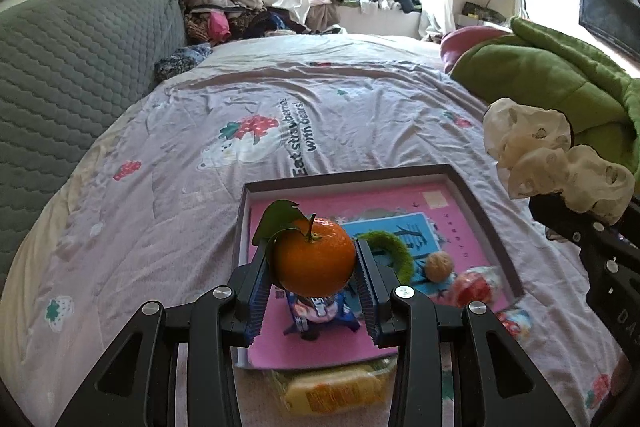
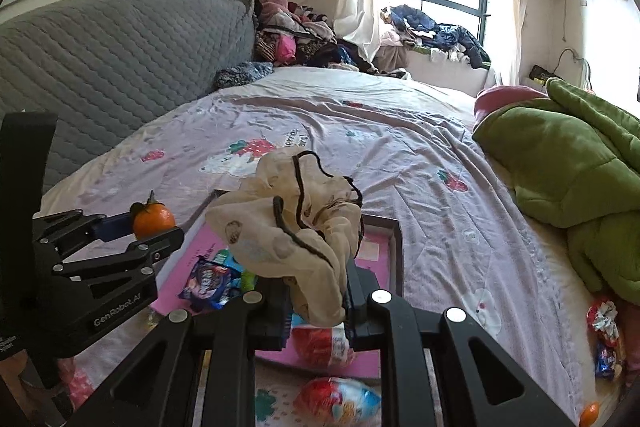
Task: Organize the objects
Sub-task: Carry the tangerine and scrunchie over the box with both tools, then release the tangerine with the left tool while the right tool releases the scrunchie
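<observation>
Your left hand-held gripper (image 1: 314,263) is clamped on an orange mandarin (image 1: 315,255) with a stem and green leaf, one pad pressing each side of the fruit. It hangs in the air above a shallow dark-rimmed tray (image 1: 476,197) with a pink printed lining, which lies on the bed (image 1: 168,195).

Your right hand-held gripper (image 2: 318,303) is closed tight on a crumpled cream cloth scrunchie with dark trim (image 2: 296,219). The fabric bunches up above the fingertips, also over the tray.

From the left wrist view, the scrunchie appears at the right edge, well apart from the mandarin.

Inside the tray, under the mandarin, lies a blue snack packet (image 1: 320,315). Near it are a green fuzzy ring (image 1: 394,251), a walnut (image 1: 439,266) and a red and white wrapped sweet (image 1: 474,285). Just outside the near rim lies a yellow packet (image 1: 336,389). A green blanket (image 2: 568,163) is heaped on the right side of the bed.
</observation>
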`<state>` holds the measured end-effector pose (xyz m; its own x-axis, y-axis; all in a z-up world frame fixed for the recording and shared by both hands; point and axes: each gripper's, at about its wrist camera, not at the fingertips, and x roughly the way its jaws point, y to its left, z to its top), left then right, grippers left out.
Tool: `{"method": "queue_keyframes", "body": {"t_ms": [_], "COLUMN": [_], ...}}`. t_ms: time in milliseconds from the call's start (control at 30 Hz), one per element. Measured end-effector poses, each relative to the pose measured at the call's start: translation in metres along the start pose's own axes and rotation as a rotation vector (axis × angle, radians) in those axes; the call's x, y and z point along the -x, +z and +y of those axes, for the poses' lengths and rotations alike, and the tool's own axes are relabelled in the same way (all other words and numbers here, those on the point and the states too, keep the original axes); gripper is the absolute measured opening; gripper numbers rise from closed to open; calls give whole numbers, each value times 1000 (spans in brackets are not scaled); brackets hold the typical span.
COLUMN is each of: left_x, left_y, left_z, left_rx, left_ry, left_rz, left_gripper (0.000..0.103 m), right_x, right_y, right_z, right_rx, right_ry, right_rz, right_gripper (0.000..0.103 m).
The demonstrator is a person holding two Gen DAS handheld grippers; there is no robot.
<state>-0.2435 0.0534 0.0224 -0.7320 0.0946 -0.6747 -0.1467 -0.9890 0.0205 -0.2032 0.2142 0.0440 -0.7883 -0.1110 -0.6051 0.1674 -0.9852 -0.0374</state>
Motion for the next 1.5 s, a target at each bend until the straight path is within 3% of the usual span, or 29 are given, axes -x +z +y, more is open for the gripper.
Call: {"method": "queue_keyframes", "body": {"t_ms": [567, 1200, 1500], "left_x": [-99, -151, -156], "left_y": [-2, -1, -3], "left_z": [11, 7, 7], "left_rx": [48, 41, 47], "left_ry": [-12, 5, -11], "left_rz": [131, 229, 270], "left_gripper": [40, 41, 44], "right_x": [-107, -158, -163], "right_y": [-18, -25, -27], "right_z": [-17, -22, -22], "right_rx": [-41, -51, -63], "right_ry": [7, -13, 15], "right_rz": [187, 329, 362], "right_gripper": [20, 22, 41]}}
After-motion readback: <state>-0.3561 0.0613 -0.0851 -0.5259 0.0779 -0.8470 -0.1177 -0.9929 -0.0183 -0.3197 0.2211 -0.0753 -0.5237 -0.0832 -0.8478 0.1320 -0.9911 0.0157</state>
